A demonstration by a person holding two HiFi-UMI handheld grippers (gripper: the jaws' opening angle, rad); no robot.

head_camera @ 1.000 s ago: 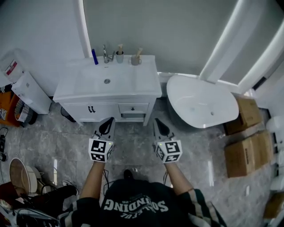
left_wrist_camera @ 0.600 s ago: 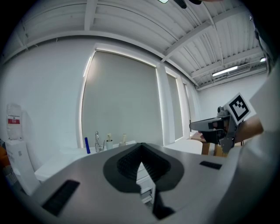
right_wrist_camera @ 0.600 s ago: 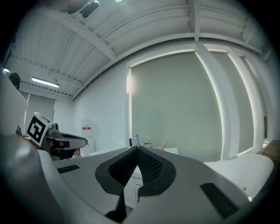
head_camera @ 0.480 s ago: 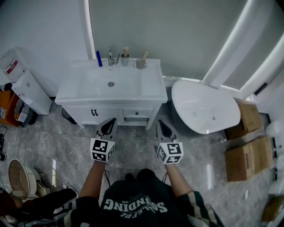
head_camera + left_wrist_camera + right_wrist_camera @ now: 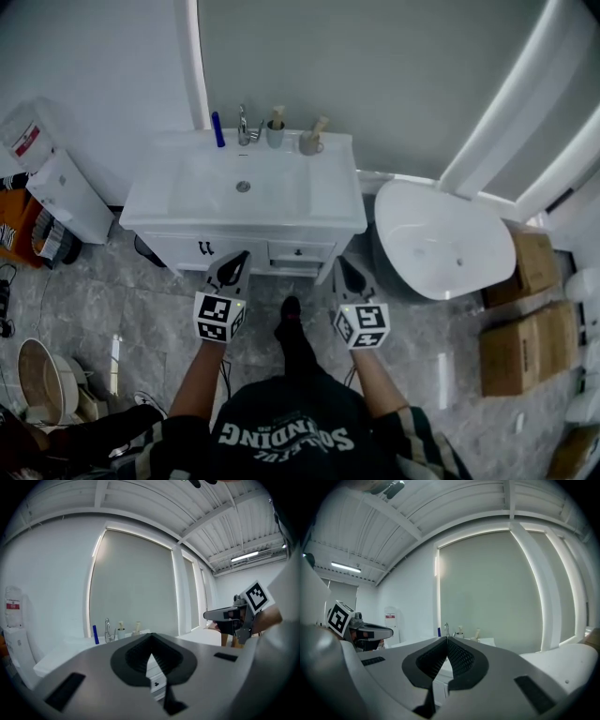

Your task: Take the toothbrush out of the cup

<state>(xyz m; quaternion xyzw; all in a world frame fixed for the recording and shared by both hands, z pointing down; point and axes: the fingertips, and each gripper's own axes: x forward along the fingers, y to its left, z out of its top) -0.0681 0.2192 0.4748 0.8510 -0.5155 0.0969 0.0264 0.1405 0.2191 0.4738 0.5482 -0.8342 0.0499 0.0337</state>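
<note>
While short of the white desk [image 5: 187,202], with left hand-held gripper [image 5: 239,258] and right hand-held gripper [image 5: 341,265] each pressed together on nothing, step closer first. Two cups at the desk's back edge, just right of the tap [image 5: 245,125]: a grey cup [image 5: 275,138] holding a toothbrush [image 5: 277,114], and a second cup [image 5: 308,144] with a brush [image 5: 320,124] leaning right. Both well apart from either gripper. Choose one brush; spread the jaws before arriving, come in above the rim, pinch the handle high up, steady the cup with the other gripper, then lift along the handle's tilt to avoid tipping.
</note>
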